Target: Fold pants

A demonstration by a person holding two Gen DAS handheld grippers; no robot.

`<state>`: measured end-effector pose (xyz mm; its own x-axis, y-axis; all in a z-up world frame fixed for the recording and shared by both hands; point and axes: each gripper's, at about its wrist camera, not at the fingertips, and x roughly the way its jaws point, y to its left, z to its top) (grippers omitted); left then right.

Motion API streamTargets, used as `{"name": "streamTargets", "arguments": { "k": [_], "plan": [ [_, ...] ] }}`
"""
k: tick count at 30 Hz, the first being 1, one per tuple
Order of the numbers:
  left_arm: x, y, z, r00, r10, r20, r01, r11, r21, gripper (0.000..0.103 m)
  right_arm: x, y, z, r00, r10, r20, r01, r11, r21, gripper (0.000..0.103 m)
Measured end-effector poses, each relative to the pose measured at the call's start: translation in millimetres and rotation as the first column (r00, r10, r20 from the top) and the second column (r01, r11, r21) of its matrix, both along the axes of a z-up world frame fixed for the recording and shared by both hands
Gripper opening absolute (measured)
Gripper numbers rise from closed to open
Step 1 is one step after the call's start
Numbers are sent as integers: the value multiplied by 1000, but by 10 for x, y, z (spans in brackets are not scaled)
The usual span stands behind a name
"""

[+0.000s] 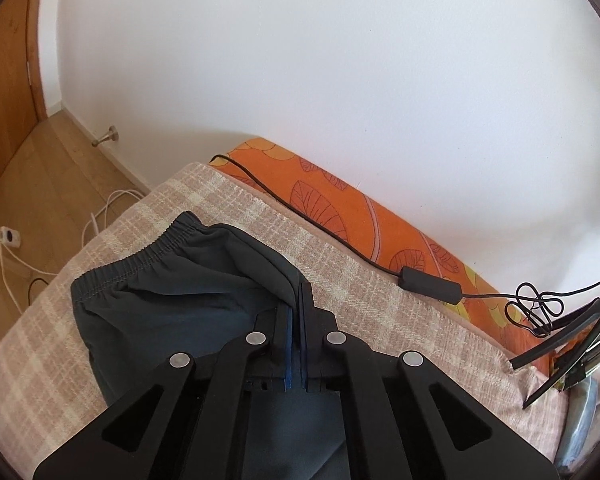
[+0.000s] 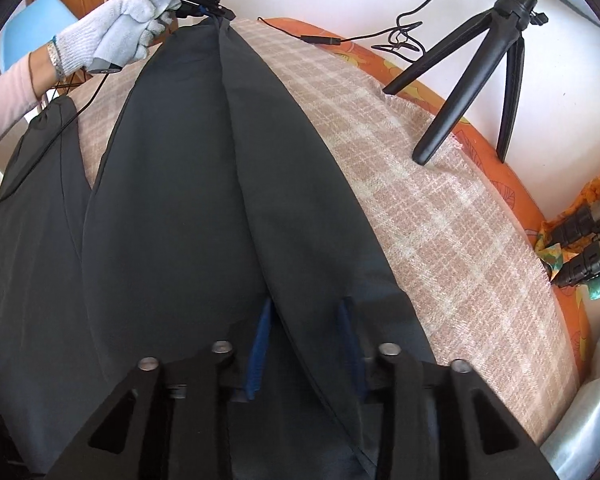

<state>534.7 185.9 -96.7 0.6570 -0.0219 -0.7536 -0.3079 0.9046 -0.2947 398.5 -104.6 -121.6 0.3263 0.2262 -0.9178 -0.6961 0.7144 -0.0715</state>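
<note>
1. White wall (image 1: 340, 60) is filling the background of the left wrist view, with a checked beige blanket (image 1: 380, 292) lying over an orange leaf-print sheet (image 1: 340, 208) below it. The dark pants (image 1: 160, 312) are lying on the blanket, their elastic waistband (image 1: 140, 260) running toward ten o'clock. The left gripper (image 1: 296, 304) is pinching a fold of the pants just behind the waistband, its blue pads pressed nearly together on the cloth. A black cable (image 1: 340, 240) with an inline box is trailing across the sheet at two o'clock.

2. Looking along the right wrist view, the pant legs (image 2: 200, 200) are stretching toward twelve o'clock, where a gloved hand (image 2: 112, 28) is working the left gripper (image 2: 216, 10). The right gripper (image 2: 306, 312) is sitting at six o'clock with its blue pads still apart, straddling a ridge of fabric without pressing on it. A small tripod (image 2: 480, 72) is standing on the blanket at two o'clock.

3. Risk, as I am judging it: if the right gripper is closing on only the top layer, the leg underneath could be dragging and bunching. A thin pinch on slick cloth may be slipping out mid-lift. A wide sweep could be snagging the cable or knocking the tripod.
</note>
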Motion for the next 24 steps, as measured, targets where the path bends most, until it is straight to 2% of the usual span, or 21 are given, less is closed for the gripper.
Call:
{"name": "streamTargets", "arguments": {
  "k": [2,7,12,15,18,24],
  "plan": [
    [-71,4,93,1000,-9,17,9,1000,7,1,13,-24,54,1000,-19,14,19,1000,1,1],
    [-309,72,304,999,-18,50,17,1000,14,1,-183,-66,467,997,-21,76,17,998,60,0],
    [-734,145,557,996,-12,93,12,1000,4,1,-585,-56,910,993,0,118,-10,997,83,0],
    [-1067,259,670,994,-6,112,7,1000,-10,1,-869,-39,1081,993,16,115,-28,994,107,0],
    [-1394,321,720,993,-4,117,6,1000,-16,1,-1191,25,1137,993,41,111,-53,993,108,0],
    [-2063,460,649,991,24,131,-18,999,-46,1,-1810,127,1006,995,77,66,-84,989,119,0]
  ]
}}
